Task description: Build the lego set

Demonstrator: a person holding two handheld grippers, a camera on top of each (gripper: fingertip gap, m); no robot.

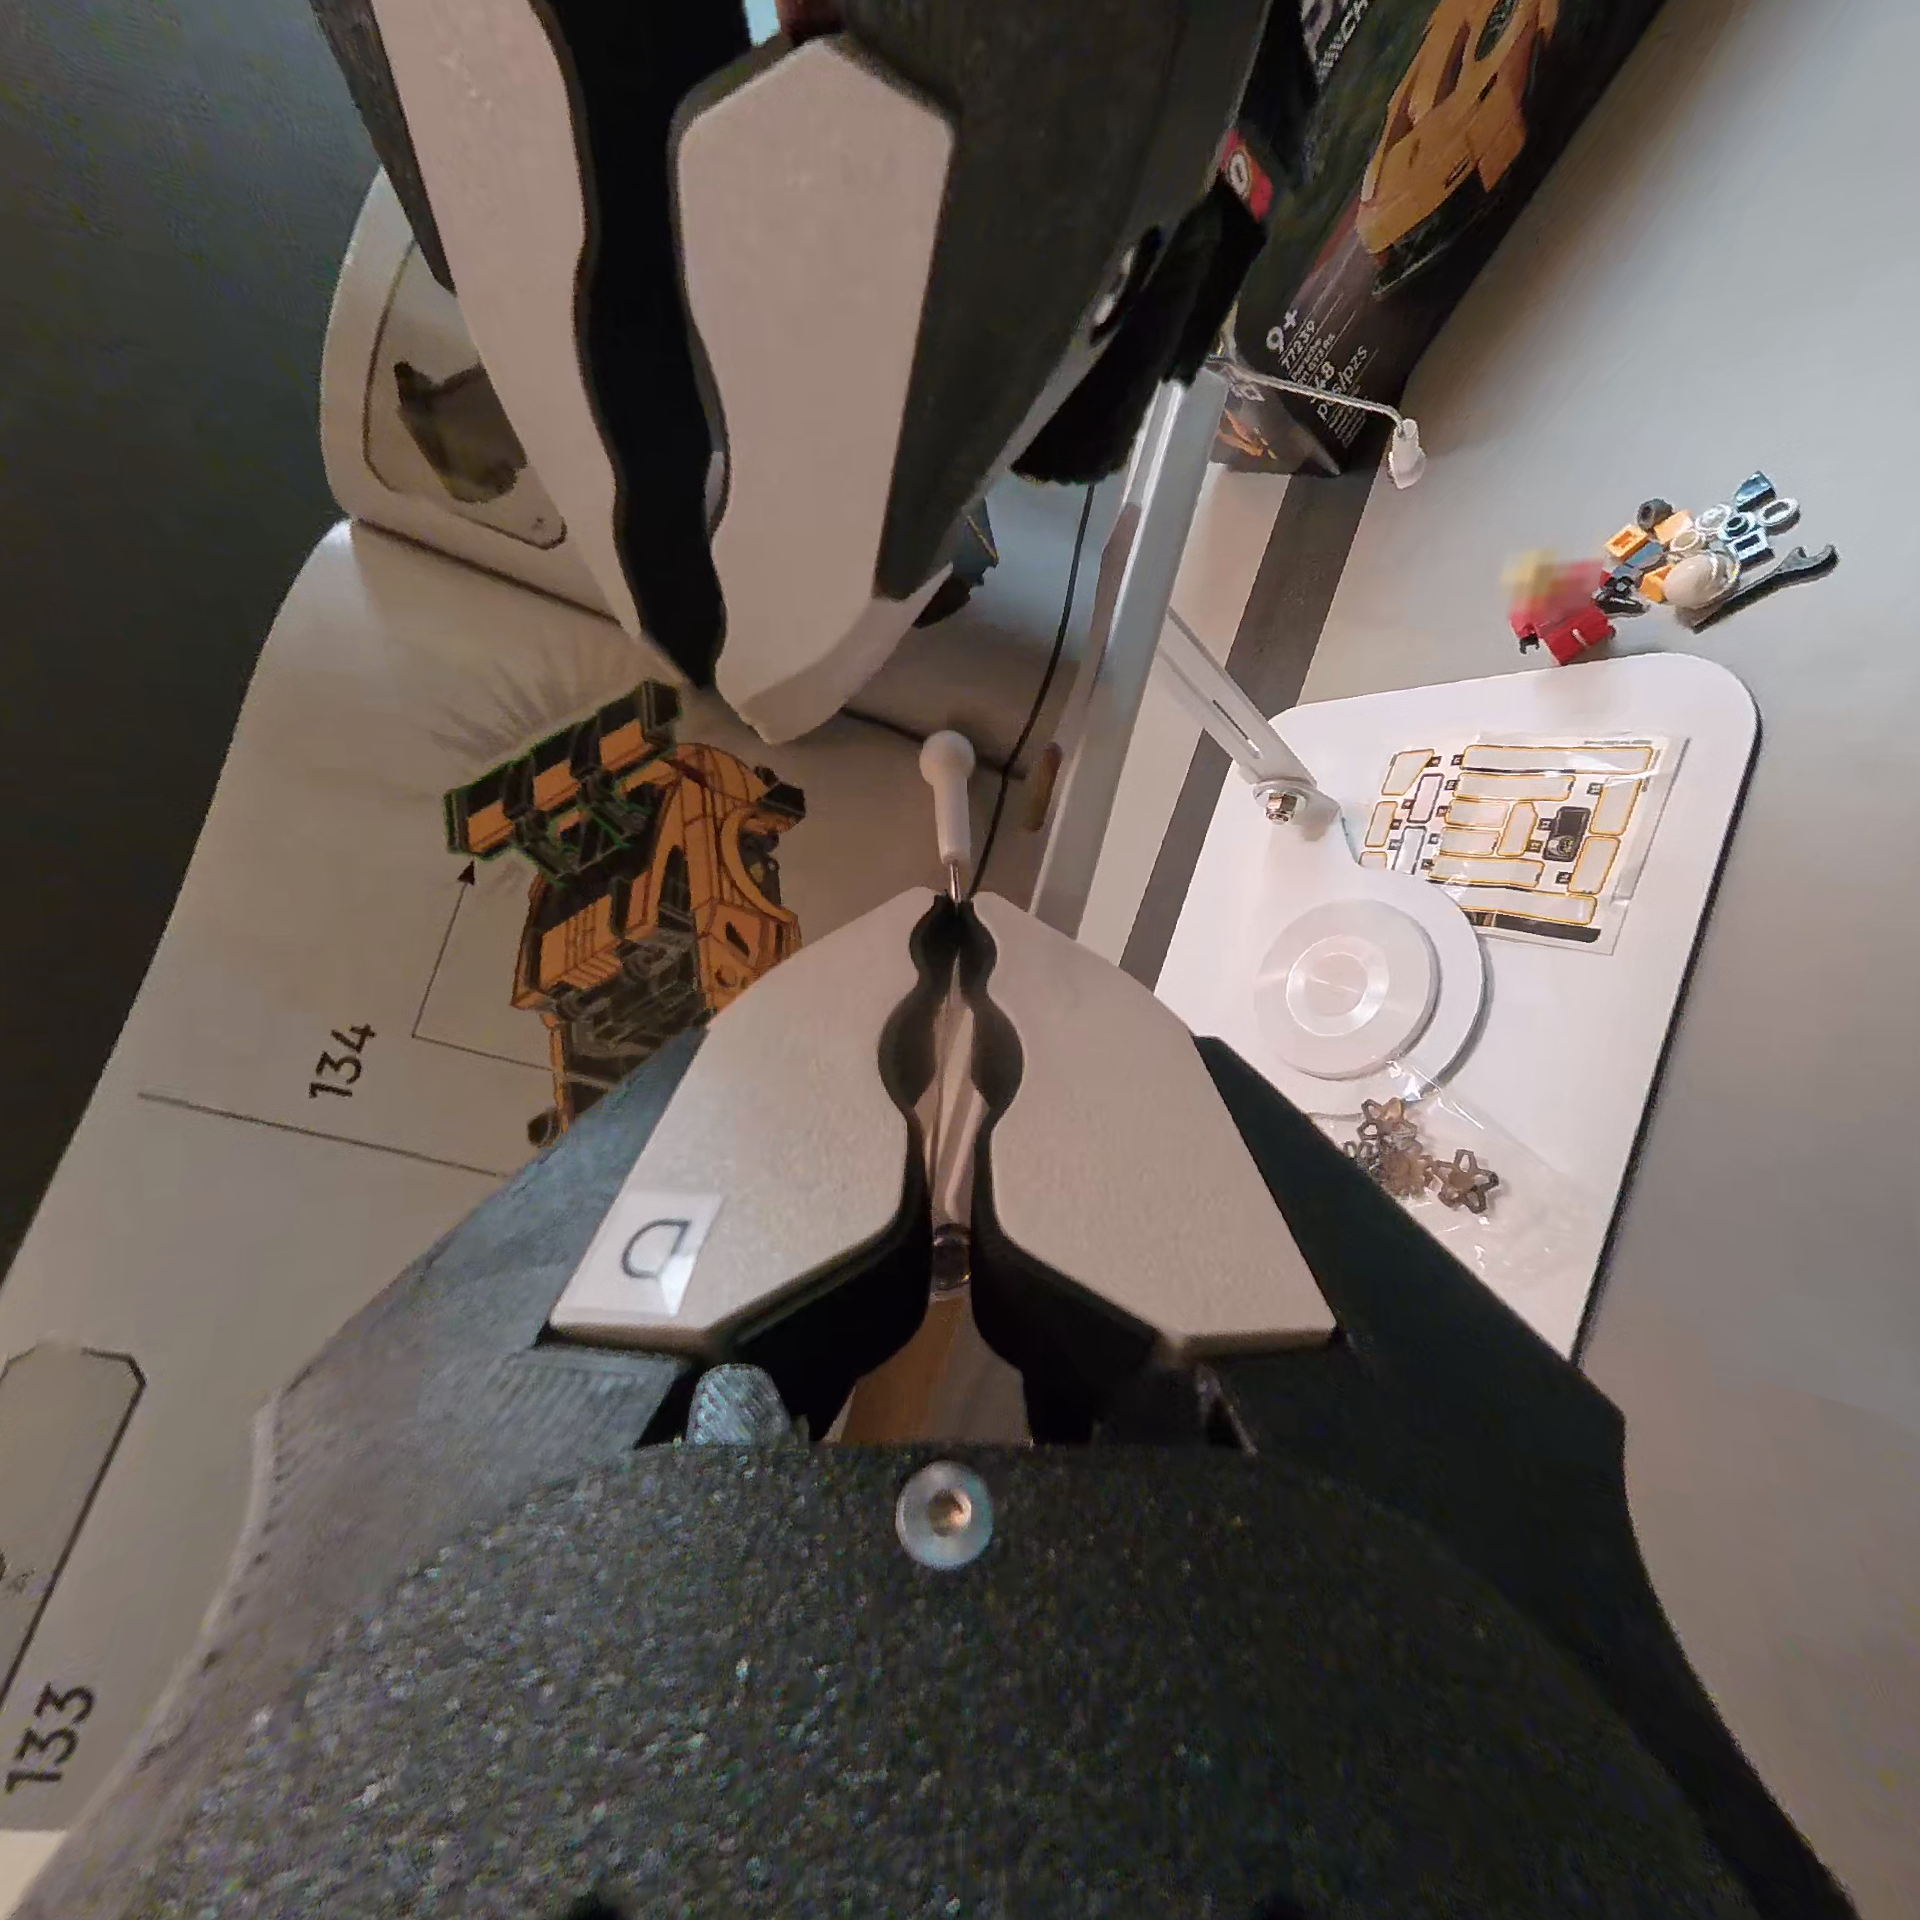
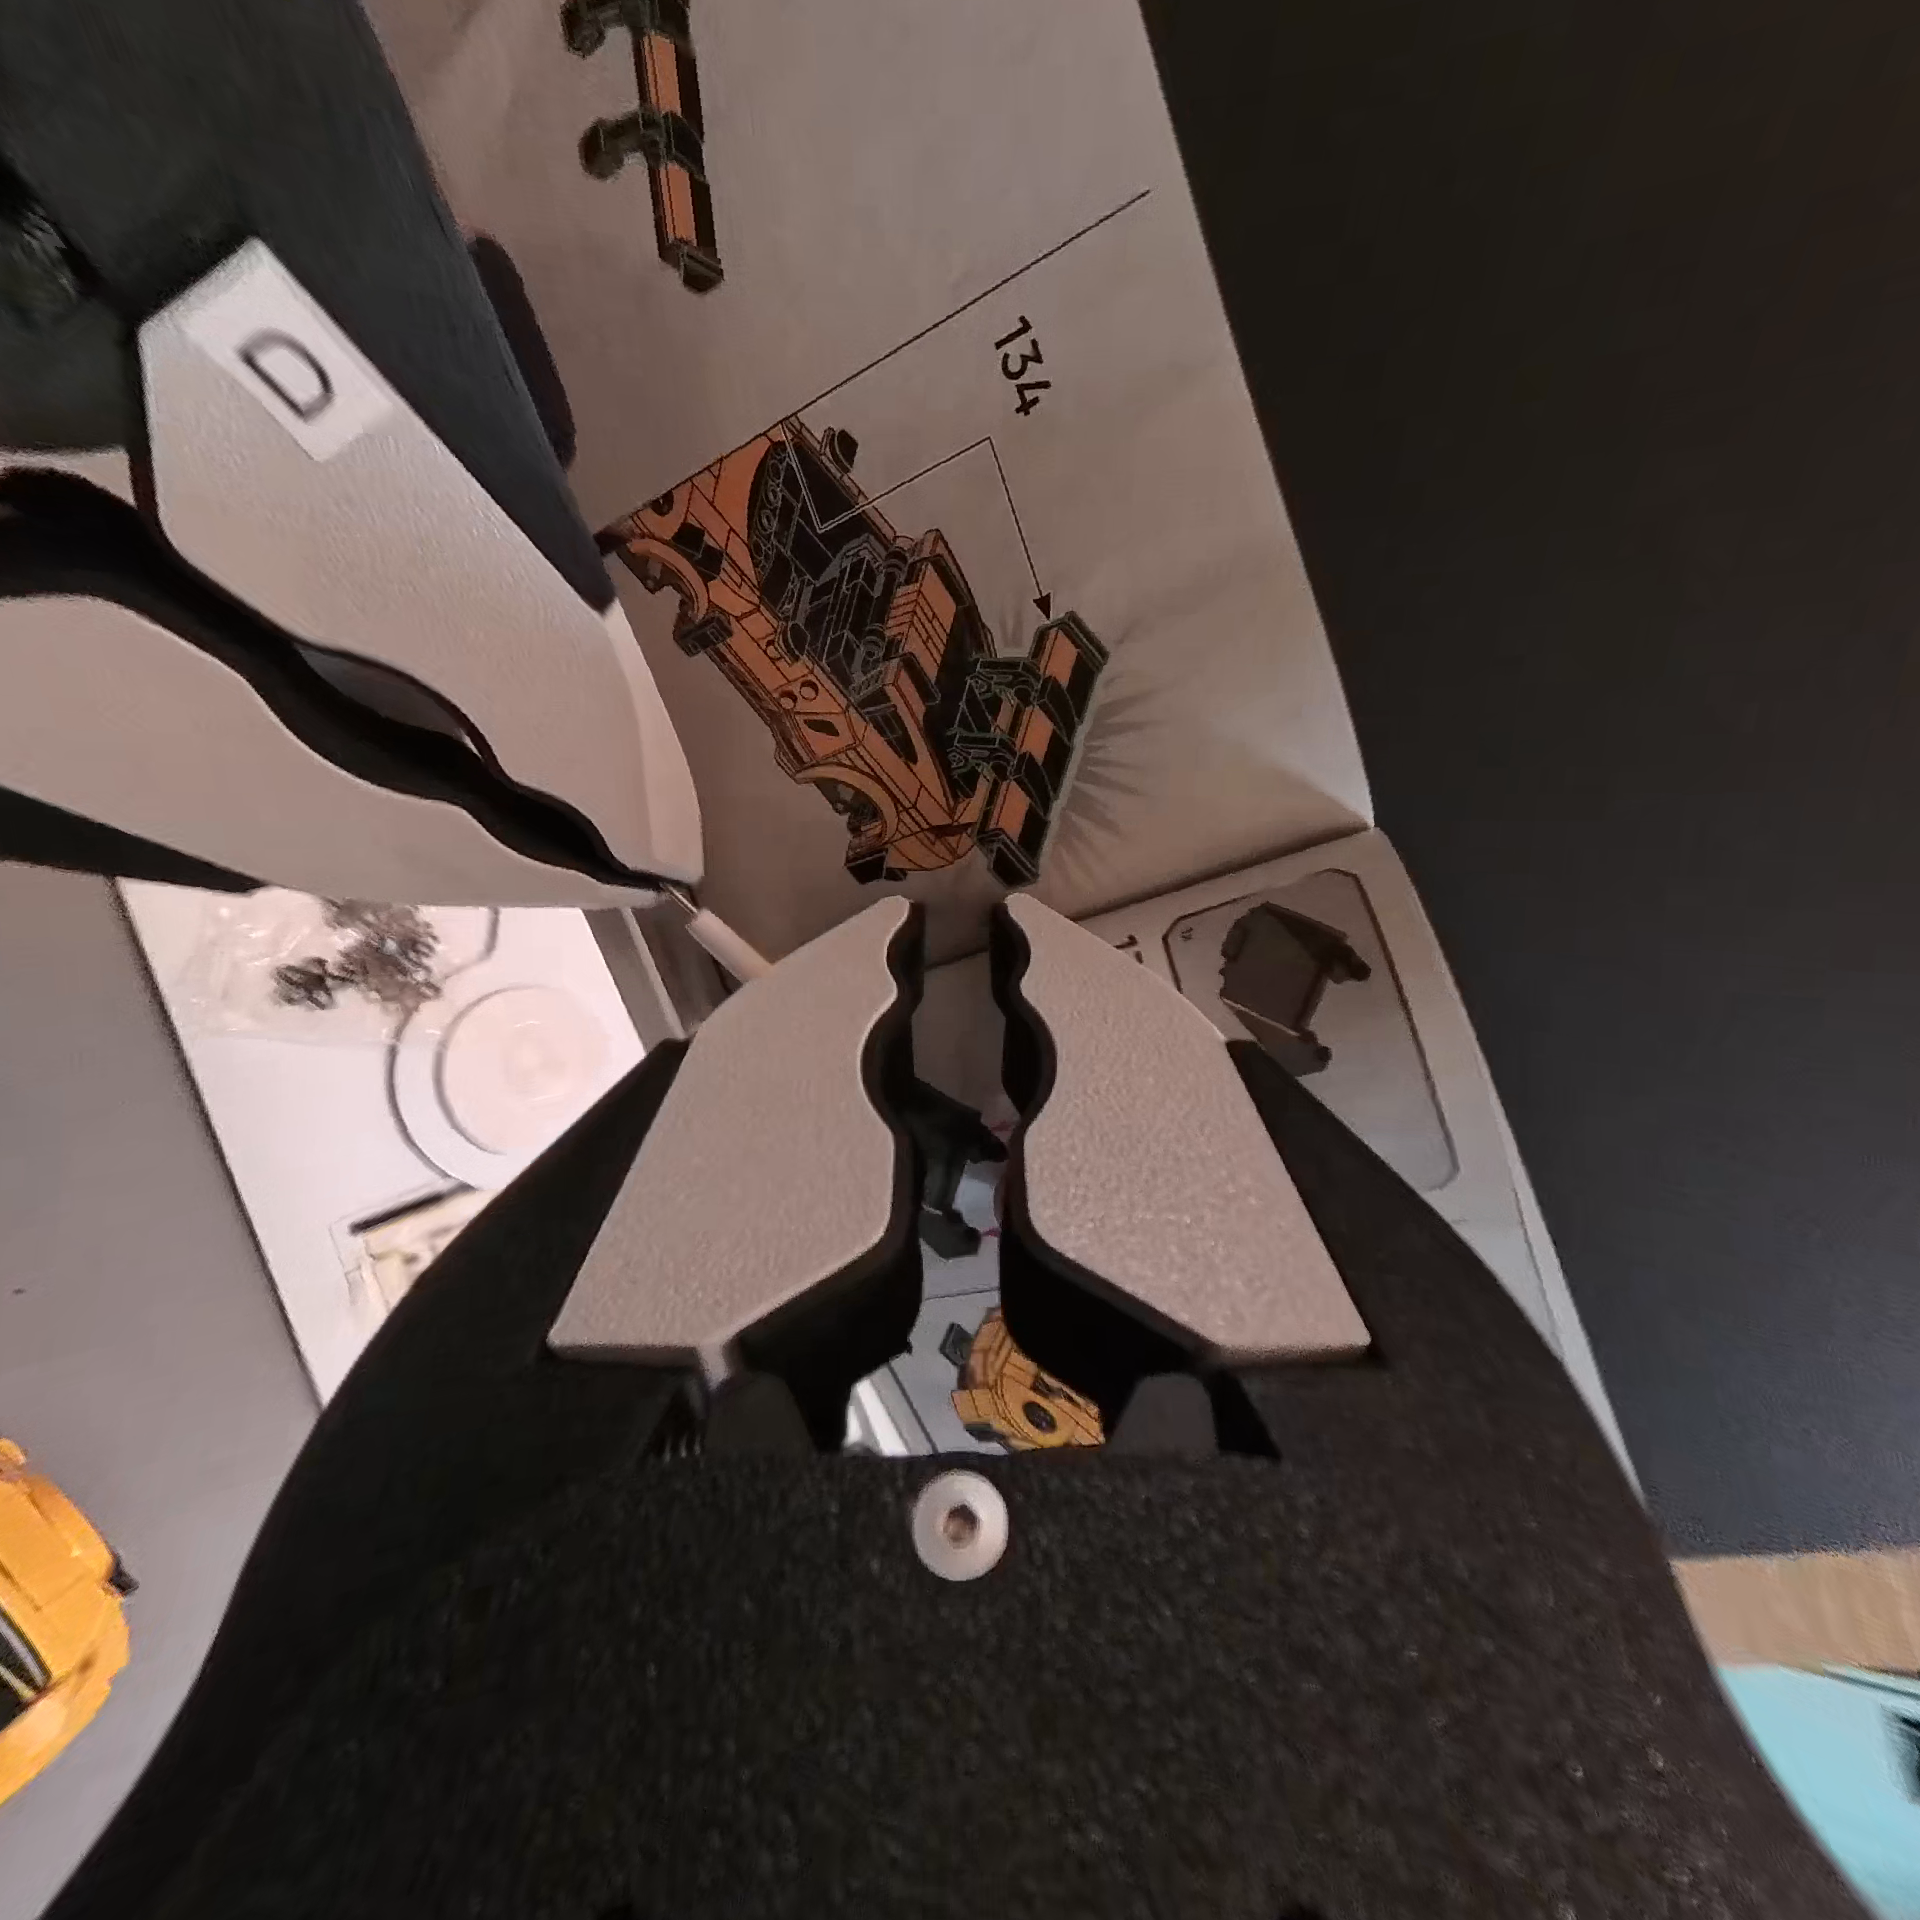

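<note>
In the left wrist view, the left gripper (image 1: 954, 914) has its fingers pressed together on a thin metal wire arm with a white tip (image 1: 943, 769), part of the stand that props up the open instruction booklet (image 1: 312, 935). The right gripper (image 1: 727, 686) hangs over the far page with its fingers nearly together; whether it holds anything cannot be told here. To the right, the white stand base (image 1: 1662, 1039) carries a sticker sheet (image 1: 1517, 842) and a clear bag of small dark parts (image 1: 1418, 1153). Beyond it lie a few loose bricks (image 1: 1683, 561) and the set's box (image 1: 1403, 208).

In the right wrist view, the right gripper (image 2: 954, 914) shows a narrow gap at its tips and a small black brick piece (image 2: 948, 1143) sits between the fingers farther back. The yellow car model (image 2: 52, 1600) rests at the near left edge, well apart from both grippers.

Judging by the nearly whole car and the few loose bricks, the build looks close to its end, with a rear assembly on the open page still to fit.
</note>
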